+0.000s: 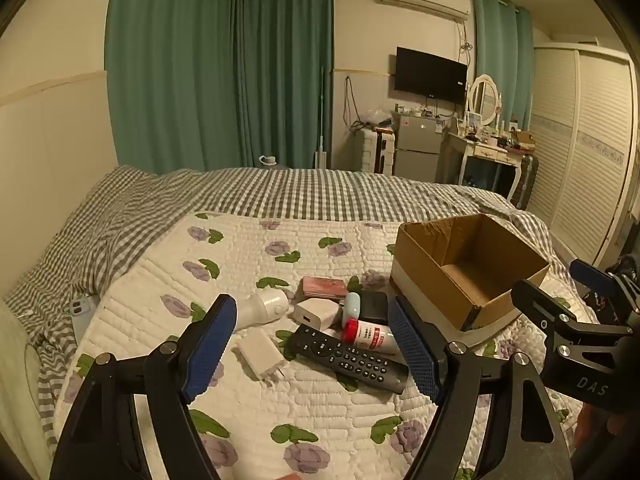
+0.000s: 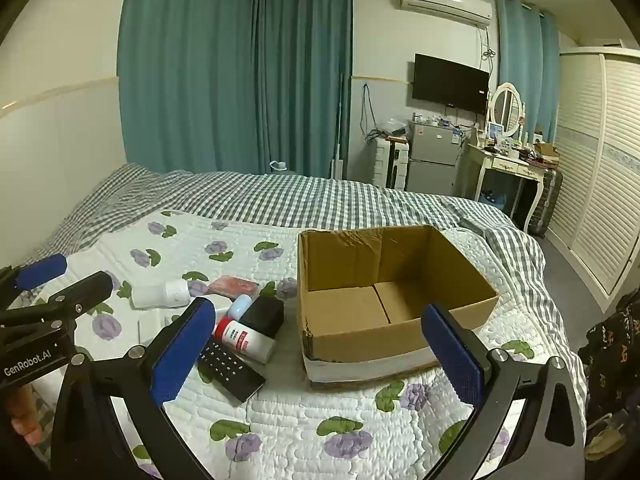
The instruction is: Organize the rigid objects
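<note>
I see both my left gripper [image 1: 312,348] and right gripper [image 2: 320,356] spread apart, holding nothing, remote control [image 1: 348,354] beside open cardboard box [image 2: 400,280] on bed quilt [image 2: 300,412]

Our left gripper [image 1: 312,348] and right gripper [image 2: 320,354] match — black frames, silver screws, blue textured pads [image 1: 210,346]; white "GenRobot.AI" and "DAS" lettering mark the housings.

Left gripper [image 1: 312,346] hovers with its blue-padded jaws spread wide, nothing between them. Right gripper [image 2: 318,354] hangs the same way, jaws wide apart and gripping nothing. The two sit side by side, each showing at the edge of the other's view, both pointing forward and tilted slightly down.
</note>
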Tool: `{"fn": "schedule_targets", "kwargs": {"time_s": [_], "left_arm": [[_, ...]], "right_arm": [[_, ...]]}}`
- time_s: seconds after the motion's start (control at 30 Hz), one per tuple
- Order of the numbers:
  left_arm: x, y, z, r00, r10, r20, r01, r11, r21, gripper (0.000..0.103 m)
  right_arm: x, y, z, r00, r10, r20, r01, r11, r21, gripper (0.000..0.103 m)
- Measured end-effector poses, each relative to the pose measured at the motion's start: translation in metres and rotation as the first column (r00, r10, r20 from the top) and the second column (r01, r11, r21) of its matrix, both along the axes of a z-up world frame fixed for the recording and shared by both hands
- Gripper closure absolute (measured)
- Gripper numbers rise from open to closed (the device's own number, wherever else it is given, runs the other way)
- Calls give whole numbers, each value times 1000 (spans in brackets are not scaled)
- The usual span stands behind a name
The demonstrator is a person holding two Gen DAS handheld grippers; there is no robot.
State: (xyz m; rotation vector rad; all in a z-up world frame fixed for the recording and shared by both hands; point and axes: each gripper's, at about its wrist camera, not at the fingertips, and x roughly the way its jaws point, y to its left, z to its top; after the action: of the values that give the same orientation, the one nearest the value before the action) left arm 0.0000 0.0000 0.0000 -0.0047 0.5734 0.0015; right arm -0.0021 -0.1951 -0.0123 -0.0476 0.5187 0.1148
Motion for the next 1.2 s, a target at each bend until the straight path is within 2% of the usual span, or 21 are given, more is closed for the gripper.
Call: {"fn": "schedule_targets", "kwargs": {"time_s": [1.2], "left_arm": [[2, 9, -5, 999, 37, -21, -38, 999, -4, 22]], "right_arm": [[1, 5, -3, 1000, 17, -20, -17, 1000, 1, 0]]}}
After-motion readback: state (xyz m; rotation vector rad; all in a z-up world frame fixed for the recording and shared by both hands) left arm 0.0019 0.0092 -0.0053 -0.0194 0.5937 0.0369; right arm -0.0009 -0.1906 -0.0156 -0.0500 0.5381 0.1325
